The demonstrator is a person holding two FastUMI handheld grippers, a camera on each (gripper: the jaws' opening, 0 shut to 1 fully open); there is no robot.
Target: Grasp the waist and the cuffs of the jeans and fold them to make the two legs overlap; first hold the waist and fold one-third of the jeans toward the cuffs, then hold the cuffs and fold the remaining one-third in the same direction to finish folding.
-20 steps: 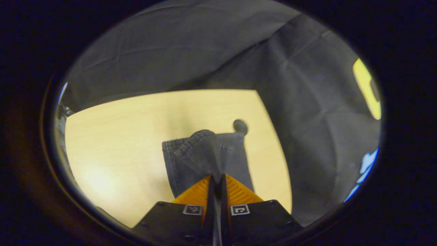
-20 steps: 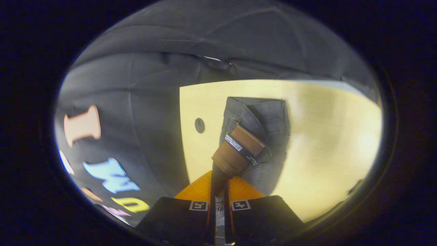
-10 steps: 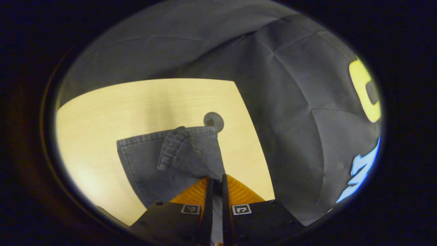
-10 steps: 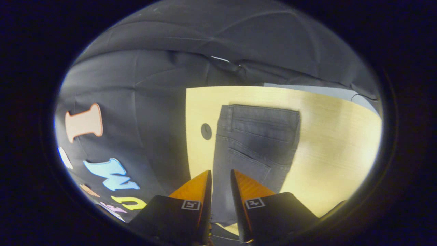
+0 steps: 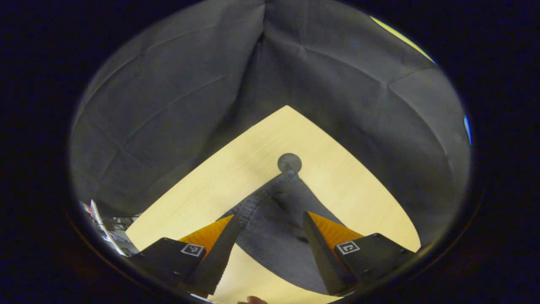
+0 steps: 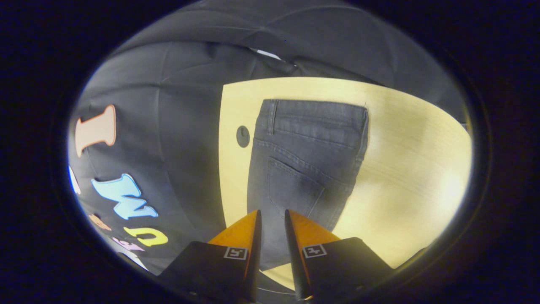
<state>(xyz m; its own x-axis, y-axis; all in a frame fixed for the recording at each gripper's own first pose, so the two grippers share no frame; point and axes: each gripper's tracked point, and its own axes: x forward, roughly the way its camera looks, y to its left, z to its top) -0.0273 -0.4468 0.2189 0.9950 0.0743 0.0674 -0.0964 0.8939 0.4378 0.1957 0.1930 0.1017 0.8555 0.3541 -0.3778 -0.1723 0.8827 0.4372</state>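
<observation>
Dark grey jeans (image 6: 308, 160), pale wood table (image 6: 413, 169)

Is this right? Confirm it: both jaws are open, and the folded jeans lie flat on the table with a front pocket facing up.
Not quite. The right gripper view shows a back pocket facing up on the jeans, not a front one. The rest holds: the left gripper and right gripper have open jaws, and the jeans lie flat on the table.

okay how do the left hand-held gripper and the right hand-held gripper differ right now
Opening: the left hand-held gripper has its fingers spread wide apart, while the right hand-held gripper leaves a narrow gap.
What lies ahead: the left one looks onto a hemmed corner of the jeans beside the round table hole; the right one faces the waistband and back pocket.
Shared: both are open, gripping nothing, with the denim lying on the wooden table.
</observation>
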